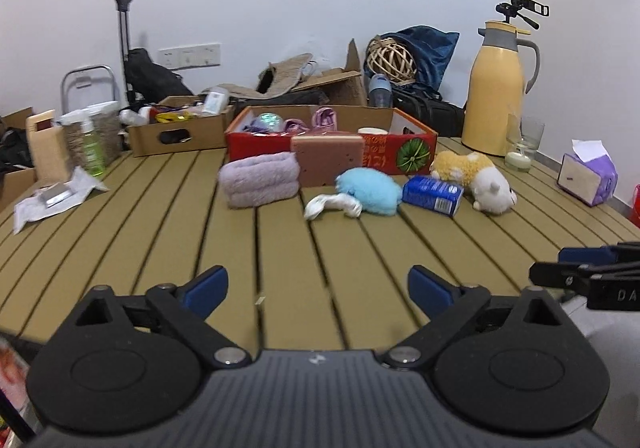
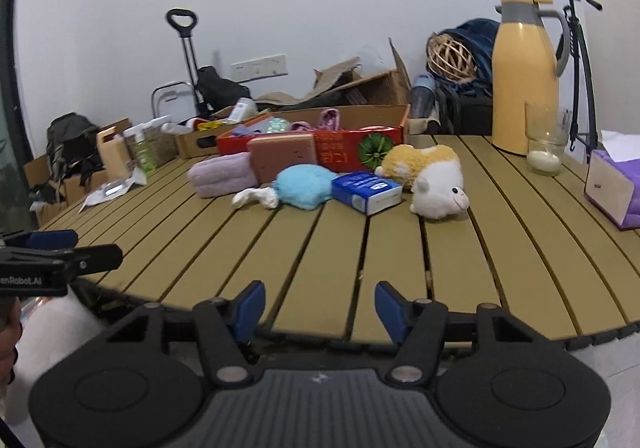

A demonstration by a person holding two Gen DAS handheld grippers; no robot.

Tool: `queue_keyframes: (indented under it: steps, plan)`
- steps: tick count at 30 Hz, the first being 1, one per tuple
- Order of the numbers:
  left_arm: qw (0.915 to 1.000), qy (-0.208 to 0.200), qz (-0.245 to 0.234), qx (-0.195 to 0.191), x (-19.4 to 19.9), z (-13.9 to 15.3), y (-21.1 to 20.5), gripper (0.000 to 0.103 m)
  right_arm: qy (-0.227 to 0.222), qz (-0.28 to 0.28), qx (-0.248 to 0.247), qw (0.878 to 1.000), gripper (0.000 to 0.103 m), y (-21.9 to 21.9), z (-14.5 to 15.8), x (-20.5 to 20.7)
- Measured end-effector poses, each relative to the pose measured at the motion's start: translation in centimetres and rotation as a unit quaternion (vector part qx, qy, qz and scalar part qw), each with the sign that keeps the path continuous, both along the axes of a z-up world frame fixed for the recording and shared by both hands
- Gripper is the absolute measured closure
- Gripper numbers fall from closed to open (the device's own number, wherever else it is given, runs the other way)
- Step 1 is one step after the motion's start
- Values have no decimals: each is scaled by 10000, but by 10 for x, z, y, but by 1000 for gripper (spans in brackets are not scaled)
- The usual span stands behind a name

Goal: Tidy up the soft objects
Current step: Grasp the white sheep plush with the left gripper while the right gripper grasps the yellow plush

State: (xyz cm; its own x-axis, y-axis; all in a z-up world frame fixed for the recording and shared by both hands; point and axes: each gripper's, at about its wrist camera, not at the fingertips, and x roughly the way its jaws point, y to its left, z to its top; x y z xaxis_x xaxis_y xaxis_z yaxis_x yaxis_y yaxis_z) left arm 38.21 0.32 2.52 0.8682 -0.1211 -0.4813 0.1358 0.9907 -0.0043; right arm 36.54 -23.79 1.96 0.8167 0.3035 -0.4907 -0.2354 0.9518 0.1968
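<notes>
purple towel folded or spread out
Folded: the purple towel sits on the table as a compact stacked bundle, its rounded fold layers facing the camera, in front of the red box.

Left matte-black plastic two-finger gripper [image 1: 318, 284]: ribbed dark-grey central housing, two round black discs flanking it, silver pivot screws at the linkage arms, blue pads [image 1: 206, 286] on the fingertips. Right matte-black plastic two-finger gripper [image 2: 320, 308]: identical build, blue pads [image 2: 251, 306], silver screws, small white emblem on the ribbed housing. White lettering "enRobot.AI" on the left unit's side, seen from the right wrist.
</notes>
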Motion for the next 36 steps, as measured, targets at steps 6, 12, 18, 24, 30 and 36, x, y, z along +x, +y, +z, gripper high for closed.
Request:
queue_keyframes:
  steps: [6,12,18,24,30,36]
  plan:
    - [9992,222,-188,-289,72,3,-15,29,12,-104,-6,9999,53,-8,-2,54]
    - [9962,277,-734,-384,139,2,-58,36,-83,-529,-151,9985,53,-31,-1,111]
    - [9851,453,-1640,-236,211,-4,-120,37,54,-725,-481,9962,51,-42,-13,171]
    - [9724,926,-2079,-507,260,-24,-157,47,194,-762,-547,9954,49,-53,-28,199]
    - [9611,1104,-2363,-907,269,-38,-159,54,253,-649,-231,9973,48,-64,-34,200]
    - [9610,944,-2374,-1055,266,-43,-156,56,341,-599,-100,9976,50,-66,-36,202]
